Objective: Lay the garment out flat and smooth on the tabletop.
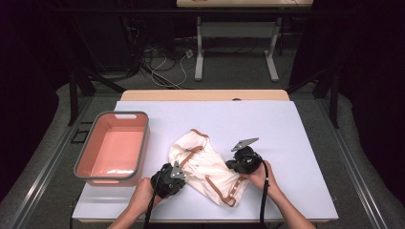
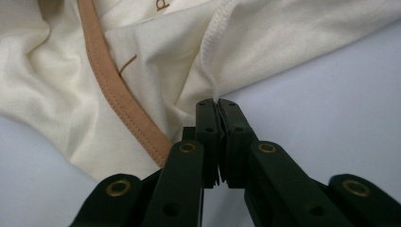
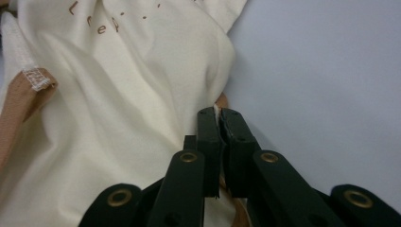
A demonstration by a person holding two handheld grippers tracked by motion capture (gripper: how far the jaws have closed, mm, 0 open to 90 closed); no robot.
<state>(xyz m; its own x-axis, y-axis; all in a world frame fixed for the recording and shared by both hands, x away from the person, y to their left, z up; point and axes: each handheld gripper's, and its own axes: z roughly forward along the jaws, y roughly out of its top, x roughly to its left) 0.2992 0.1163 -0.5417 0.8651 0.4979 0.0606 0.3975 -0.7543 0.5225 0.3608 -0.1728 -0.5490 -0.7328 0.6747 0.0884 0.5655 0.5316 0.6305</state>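
A cream cloth bag (image 1: 205,164) with tan straps lies crumpled on the white table, toward the front middle. My left gripper (image 1: 181,174) sits at the bag's near left edge. In the left gripper view its jaws (image 2: 217,103) are shut on a thin stitched hem of the cream cloth (image 2: 156,56), beside a tan strap (image 2: 113,85). My right gripper (image 1: 235,167) is at the bag's right edge. In the right gripper view (image 3: 218,112) it pinches a fold of the cloth (image 3: 118,94), with tan trim just behind the tips.
A pink basin with a grey rim (image 1: 81,160) stands at the table's left side, nothing in it. The white table surface (image 1: 286,138) stretches right of and beyond the bag. Another table's legs (image 1: 236,47) and floor cables lie beyond the far edge.
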